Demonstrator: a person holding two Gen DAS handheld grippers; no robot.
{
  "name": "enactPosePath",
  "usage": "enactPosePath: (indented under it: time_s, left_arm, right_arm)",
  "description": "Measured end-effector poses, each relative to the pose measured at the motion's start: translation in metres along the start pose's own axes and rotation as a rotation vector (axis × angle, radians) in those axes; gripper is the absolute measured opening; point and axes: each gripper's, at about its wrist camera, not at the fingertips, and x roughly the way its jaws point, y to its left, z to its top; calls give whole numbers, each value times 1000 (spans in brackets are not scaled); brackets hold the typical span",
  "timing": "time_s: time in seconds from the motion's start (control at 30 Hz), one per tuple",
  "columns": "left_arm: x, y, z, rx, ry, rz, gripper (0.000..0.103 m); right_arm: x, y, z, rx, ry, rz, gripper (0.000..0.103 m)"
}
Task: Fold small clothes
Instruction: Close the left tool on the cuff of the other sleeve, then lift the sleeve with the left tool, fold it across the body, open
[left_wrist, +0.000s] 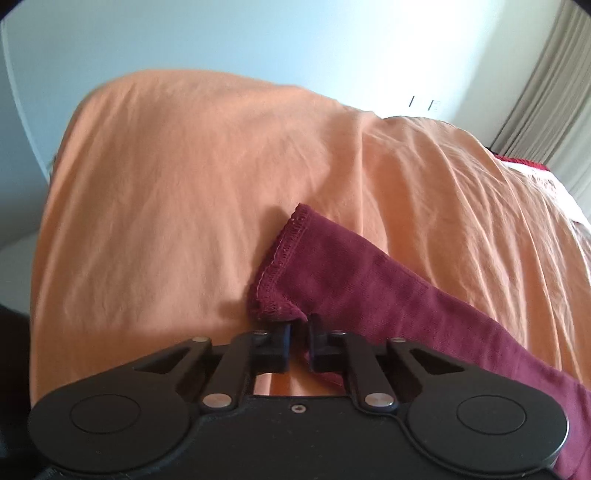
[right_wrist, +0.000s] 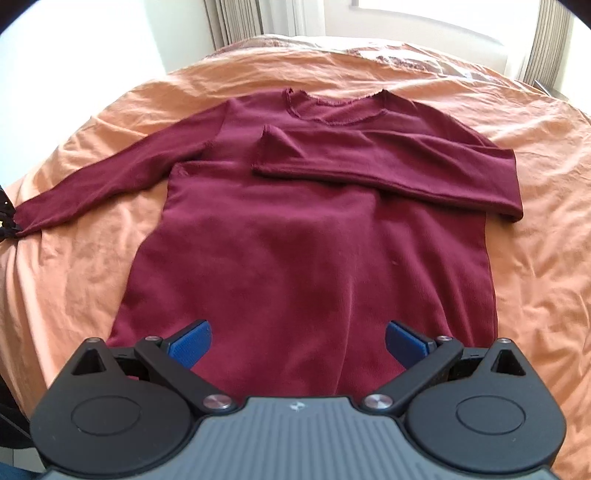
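One maroon top lies flat mid-bed on the orange sheet, one sleeve already across the chest. Light, limp knit, so pinch hems. Left gripper is clamped on the outstretched sleeve's cuff; right gripper is wide over the bottom hem, holding nothing.

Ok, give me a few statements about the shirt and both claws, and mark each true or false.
1. The left claw is shut on the sleeve cuff. True.
2. The right claw grips the shirt hem. False: it is open, holding nothing.
3. One sleeve is folded across the chest. True.
4. The shirt lies on a white sheet. False: the sheet is orange.
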Motion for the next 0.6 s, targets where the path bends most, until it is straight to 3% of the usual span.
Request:
enactPosePath:
  time_s: [0.23,0.43,0.6]
  left_arm:
    - [-36,-32,-6,166,-150,8,3]
    - [-89,-79,-6,363,-351,-98,3]
    - [-141,-130,-17,512,-504,-267,3]
  right_arm:
    - [0,-7,2,27,-9,-20,103]
    - [0,-16,4,49,-25,-24,103]
    - [0,-27,7,65,-40,-28,103]
